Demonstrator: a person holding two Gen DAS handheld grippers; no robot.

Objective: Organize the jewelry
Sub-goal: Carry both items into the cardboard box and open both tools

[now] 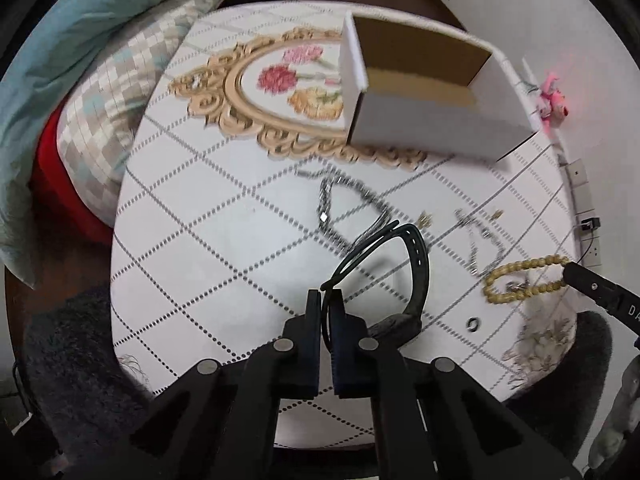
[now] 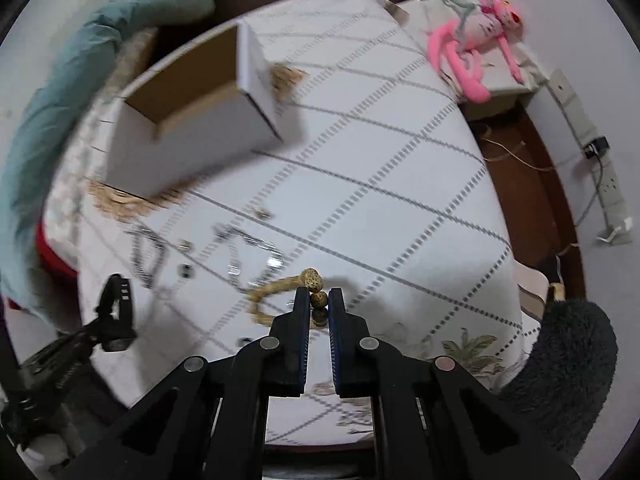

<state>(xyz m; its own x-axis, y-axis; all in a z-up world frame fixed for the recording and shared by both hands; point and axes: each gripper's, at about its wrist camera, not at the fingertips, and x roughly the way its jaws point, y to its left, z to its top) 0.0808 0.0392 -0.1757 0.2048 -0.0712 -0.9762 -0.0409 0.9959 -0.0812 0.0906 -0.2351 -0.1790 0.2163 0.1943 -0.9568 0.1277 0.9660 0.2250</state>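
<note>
Two grippers clamped: left (image 1: 326, 294) on black watch (image 1: 414, 272), right (image 2: 319, 294) on bead bracelet (image 2: 264, 300), near box (image 1: 432, 92).

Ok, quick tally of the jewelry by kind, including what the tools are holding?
Black watch, in left tool: 1
Bead bracelet, in right tool: 1
Silver chains: 2
Total: 4; small pieces too blurred to count.

Even, soft indoor light falls on both views, with only faint shadows. Motion blur smears the white box (image 1: 432, 92) and the chains (image 2: 244, 256) ahead of each claw, while the claws themselves stay sharp. Fisheye distortion bends the table (image 2: 400, 184) edges, and dark vignetting rings each frame.
</note>
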